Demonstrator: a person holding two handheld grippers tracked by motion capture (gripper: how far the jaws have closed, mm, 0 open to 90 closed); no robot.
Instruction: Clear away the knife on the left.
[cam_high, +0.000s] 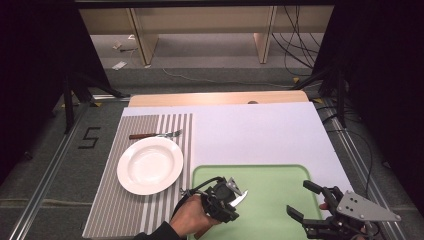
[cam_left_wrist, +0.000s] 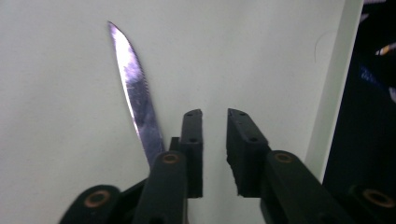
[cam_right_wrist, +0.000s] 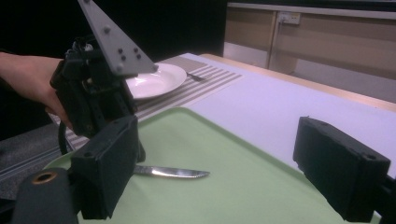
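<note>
Where the green tray (cam_high: 280, 210) occupies the near right part of the table, one table knife (cam_right_wrist: 170, 172) lies over its left portion: blade of bright polished metal, narrow, slightly curved, tapering to a point, with fine serrations along one edge; handle hidden behind the gripper bodies in all views. In the left gripper view the blade (cam_left_wrist: 135, 95) runs up and away beside the left jaw, outside the gap, over the pale tray surface. Left gripper (cam_high: 235, 192): held in the person's hand (cam_high: 187, 217) over the tray's left part, jaws parted a little with a narrow bare gap between the pads; whether any part of it touches the knife cannot be told. In the right gripper view the blade projects flat and level from under this gripper, point toward the tray's middle. Right gripper (cam_high: 303, 198): at the tray's near right corner, jaws spread wide, nothing between them, well apart from the knife. Other items: white plate (cam_high: 150, 165) on a grey striped placemat (cam_high: 127, 210) left of the tray; fork (cam_high: 156, 135) with a brown handle on the mat just beyond the plate; white sheet (cam_high: 260, 135) covering the tabletop beyond the tray.
</note>
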